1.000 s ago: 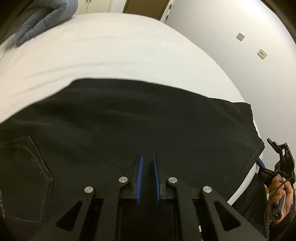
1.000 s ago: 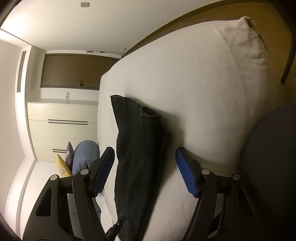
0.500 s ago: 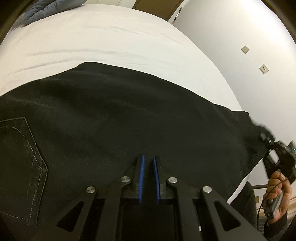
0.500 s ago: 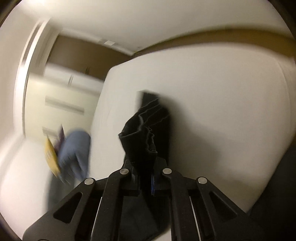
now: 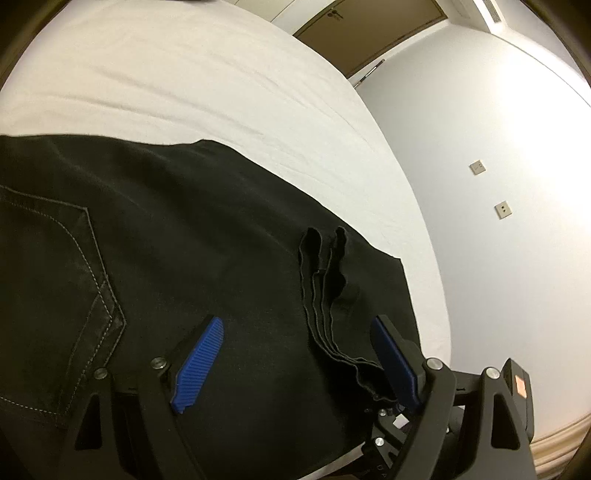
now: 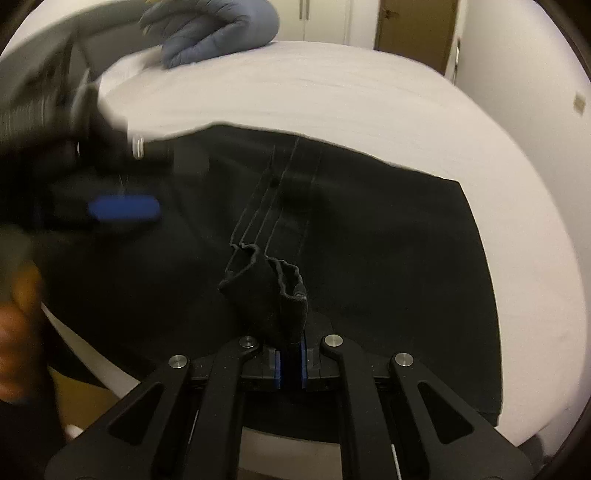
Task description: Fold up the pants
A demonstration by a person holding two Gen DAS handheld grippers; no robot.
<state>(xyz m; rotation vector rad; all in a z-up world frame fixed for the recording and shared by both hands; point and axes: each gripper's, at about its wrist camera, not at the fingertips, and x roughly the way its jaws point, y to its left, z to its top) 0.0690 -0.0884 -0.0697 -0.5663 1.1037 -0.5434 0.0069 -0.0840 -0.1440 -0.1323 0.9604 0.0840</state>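
Left wrist view: the black pants [image 5: 192, 258] are cut off by the left and bottom frame edges; the waistband is out of view, and only part of the back pocket [image 5: 55, 295] shows. The brown door [image 5: 369, 33] is cropped by the top edge. The right gripper [image 5: 399, 417] is largely hidden behind the near finger, so its closure cannot be judged here.

Right wrist view: the left gripper [image 6: 122, 184] is motion-blurred; only one blue pad is distinguishable. The hand [image 6: 18, 325] holding it is blurred and cropped at the left edge. The clamped fabric conceals the pad faces. The blue-grey pillow [image 6: 221, 33] is cut by the top edge.
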